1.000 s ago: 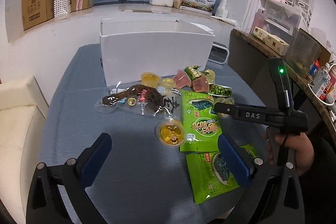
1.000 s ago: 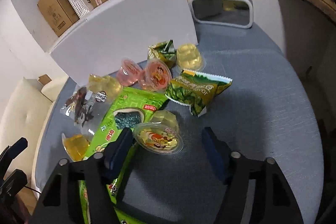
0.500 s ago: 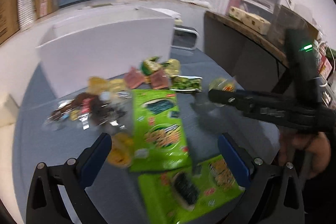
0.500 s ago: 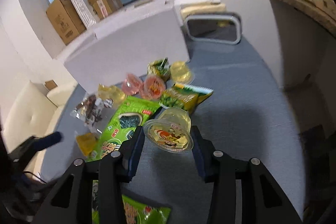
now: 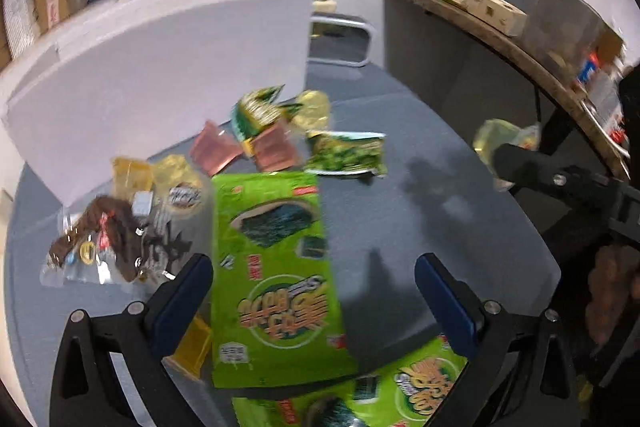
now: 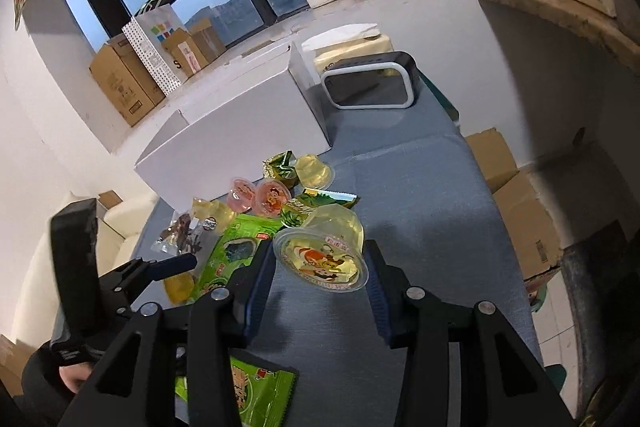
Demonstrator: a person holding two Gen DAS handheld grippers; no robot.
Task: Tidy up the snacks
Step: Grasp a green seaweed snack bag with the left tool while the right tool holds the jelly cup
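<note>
My right gripper [image 6: 320, 279] is shut on a yellow jelly cup [image 6: 324, 251] and holds it above the blue table [image 6: 420, 211]; the cup also shows in the left wrist view [image 5: 500, 143]. My left gripper [image 5: 312, 303] is open and empty, low over a green seaweed bag [image 5: 276, 271]. A second green bag [image 5: 384, 391] lies nearer. Pink jelly cups [image 6: 264, 195], yellow jelly cups [image 6: 314, 169], small green packets [image 5: 344, 155] and a clear bag of dark snacks [image 5: 112, 243] lie in front of the white box [image 6: 240, 123].
A black-and-white framed device [image 6: 372, 83] stands behind the white box. A wooden counter [image 5: 500, 39] runs along the right. Cardboard boxes [image 6: 120, 87] sit on the window ledge and more on the floor [image 6: 520, 211] to the right. A cream sofa [image 6: 116, 219] is on the left.
My right gripper closed on the yellow jelly cup and lifted it off the table. My left gripper moved forward and right, over the green seaweed bag.
</note>
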